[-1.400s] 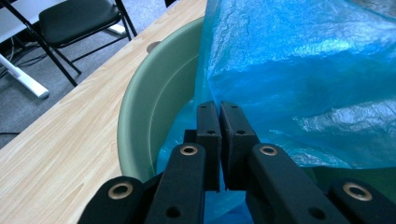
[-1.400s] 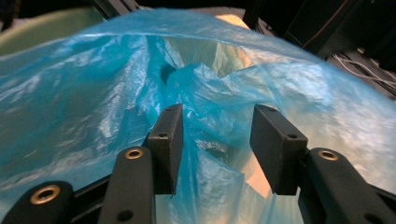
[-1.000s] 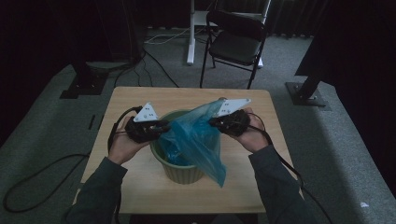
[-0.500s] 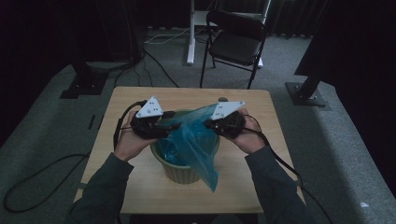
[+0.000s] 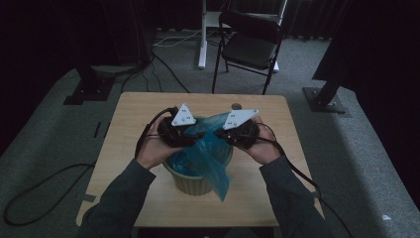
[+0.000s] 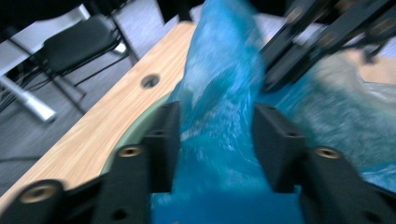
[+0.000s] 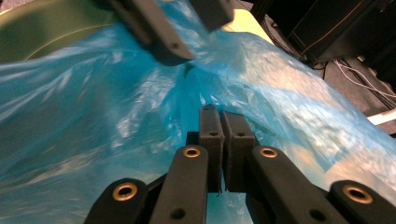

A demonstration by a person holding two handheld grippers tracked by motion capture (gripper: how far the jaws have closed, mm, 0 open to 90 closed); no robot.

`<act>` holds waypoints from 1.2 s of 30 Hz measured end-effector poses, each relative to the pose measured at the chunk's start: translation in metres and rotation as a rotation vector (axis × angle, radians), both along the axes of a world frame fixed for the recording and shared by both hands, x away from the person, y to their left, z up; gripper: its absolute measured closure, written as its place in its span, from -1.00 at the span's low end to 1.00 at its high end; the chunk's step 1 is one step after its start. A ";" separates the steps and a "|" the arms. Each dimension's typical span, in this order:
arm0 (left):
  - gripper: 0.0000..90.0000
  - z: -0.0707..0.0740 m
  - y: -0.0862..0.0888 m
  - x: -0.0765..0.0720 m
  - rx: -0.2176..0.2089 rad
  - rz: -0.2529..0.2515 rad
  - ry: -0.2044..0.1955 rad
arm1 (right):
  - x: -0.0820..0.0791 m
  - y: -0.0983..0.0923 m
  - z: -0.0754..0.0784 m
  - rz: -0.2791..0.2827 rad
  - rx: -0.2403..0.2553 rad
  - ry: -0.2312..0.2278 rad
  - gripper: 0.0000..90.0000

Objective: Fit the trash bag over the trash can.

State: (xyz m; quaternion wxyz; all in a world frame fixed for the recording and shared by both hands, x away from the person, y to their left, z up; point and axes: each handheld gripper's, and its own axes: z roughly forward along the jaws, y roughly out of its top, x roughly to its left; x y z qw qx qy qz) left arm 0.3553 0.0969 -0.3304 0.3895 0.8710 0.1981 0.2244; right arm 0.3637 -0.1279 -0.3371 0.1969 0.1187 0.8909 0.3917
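The blue plastic bag (image 5: 205,153) sits half in the green bin (image 5: 195,182) at the middle of the bench (image 5: 129,124), with a loose tail draped over the near rim and down the bin's outer wall. I am lining the bin, as I judge it, and the mouth of the bag is not yet spread over the rim.

My right claw (image 7: 222,135) is pressed together on a fold of the film; the pads meet with the plastic pinched between them. My left claw (image 6: 215,140) stands apart with a ridge of bag running up between the pads, and its jaws have just been closing in. I cannot see the pads pressing yet, so I count that side as not gripped.

What worries me: if I pull the hands apart now, the left side slips free and the bag bunches toward the right (or drags clear out of the bin). The film is thin, so a hard tug from the clamped right claw could stretch or tear it. The bin looks light, and a sideways pull might tip it or slide it toward the bench edge.

The high view gives me the draped tail, the bin's place and both hands over it, but hides the pads. The left gripper view shows the gap around the film and the bench's round hole (image 6: 150,81); the right gripper view shows the pinch itself.
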 end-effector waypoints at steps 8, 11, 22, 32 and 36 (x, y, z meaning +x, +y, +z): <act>0.97 0.000 0.013 0.000 0.022 0.057 -0.023 | -0.004 -0.005 0.002 -0.007 -0.019 -0.007 0.95; 0.97 0.000 0.024 0.001 0.004 0.071 -0.019 | -0.005 -0.007 0.002 -0.013 -0.038 -0.011 0.95; 0.97 -0.006 0.058 0.006 -0.036 0.149 -0.002 | -0.003 -0.021 -0.001 -0.051 -0.029 -0.001 0.95; 0.98 -0.007 0.077 0.009 -0.053 0.208 -0.007 | -0.001 -0.029 0.004 -0.081 -0.024 -0.011 0.95; 0.98 -0.008 0.082 0.012 -0.057 0.230 -0.010 | -0.001 -0.029 0.004 -0.084 -0.028 -0.012 0.95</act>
